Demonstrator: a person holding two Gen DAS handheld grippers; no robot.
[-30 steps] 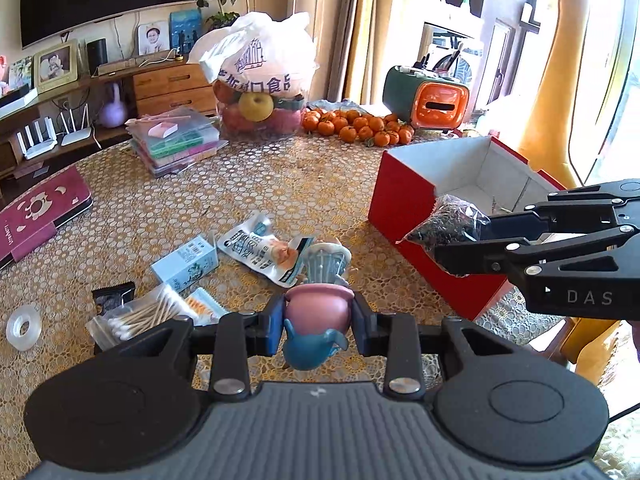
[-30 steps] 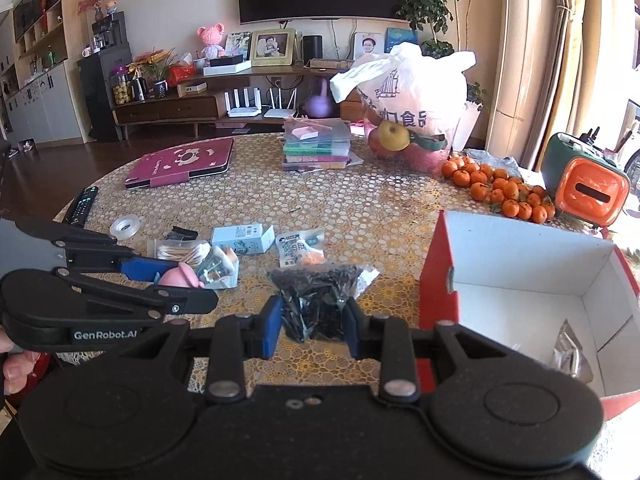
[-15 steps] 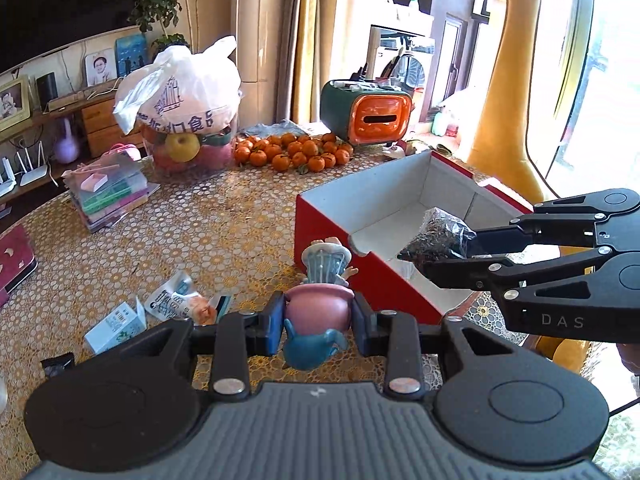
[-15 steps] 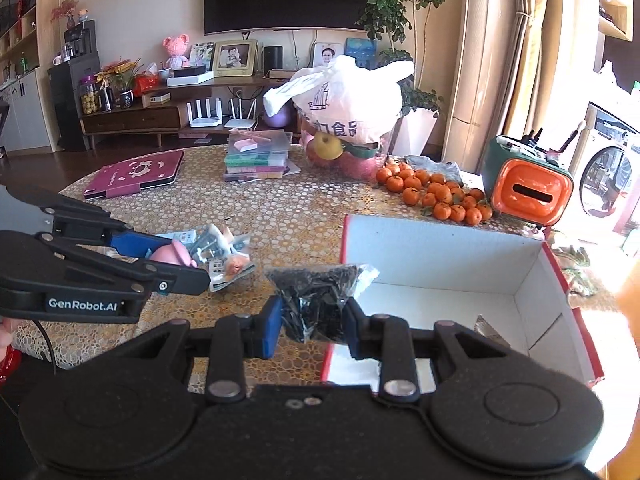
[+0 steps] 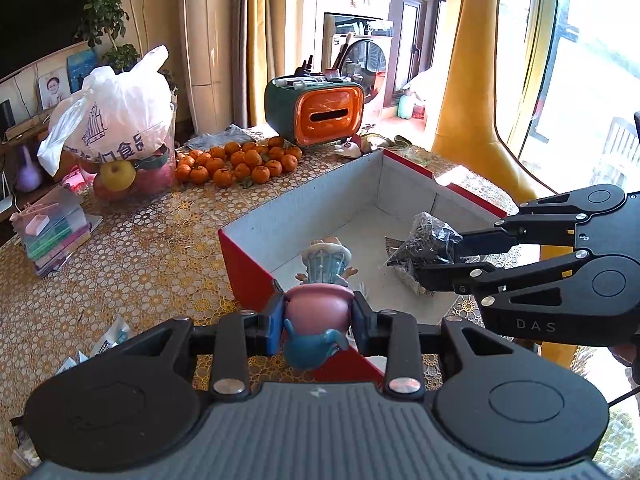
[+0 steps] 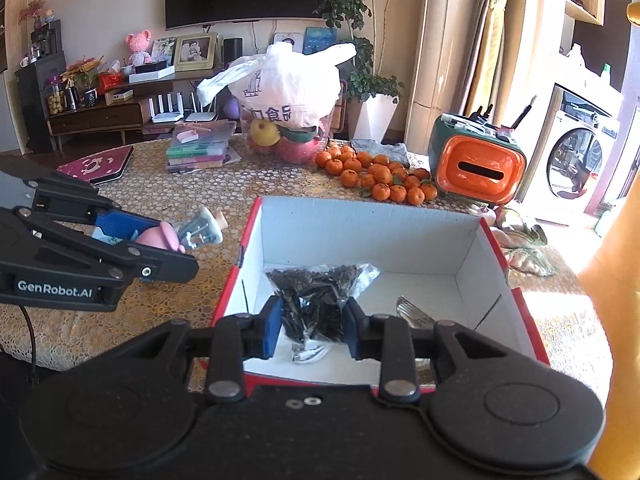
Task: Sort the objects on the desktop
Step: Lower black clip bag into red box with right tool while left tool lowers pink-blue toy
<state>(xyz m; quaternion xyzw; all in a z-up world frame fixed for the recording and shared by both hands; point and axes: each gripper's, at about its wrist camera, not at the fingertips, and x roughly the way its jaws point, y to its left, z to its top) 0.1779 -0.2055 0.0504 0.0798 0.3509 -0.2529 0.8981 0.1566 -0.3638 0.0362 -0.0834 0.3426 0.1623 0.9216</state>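
Both hands are carrying their loads toward the same place — the red box (image 6: 516,312) with the white inside, standing open on the lace-covered surface (image 5: 132,264). The left claw (image 5: 318,318) is clamped on a small figurine (image 5: 320,300), its blue pads pressing the round pink middle while the pale blue top pokes forward over the box's near corner; gripping at the thick part likely keeps the toy from swivelling. From the other side it looks to sit just outside the box's left wall, so I judge it not quite over the opening yet. The right claw (image 6: 312,320) pinches a clear packet of dark bits (image 6: 320,296), holding it by the lower half so the loose top fans out, and it hangs above the box floor, seemingly ready to be let go. Something crinkled and silvery (image 6: 412,312) already lies in the box. Around them — a heap of small oranges (image 6: 376,178), an orange-faced holder (image 6: 478,164), a white bag over fruit (image 6: 280,88), a stack of books (image 6: 200,148). The tight spot is the box itself: two claws converging on one opening, and its left wall standing between the figurine and the inside.
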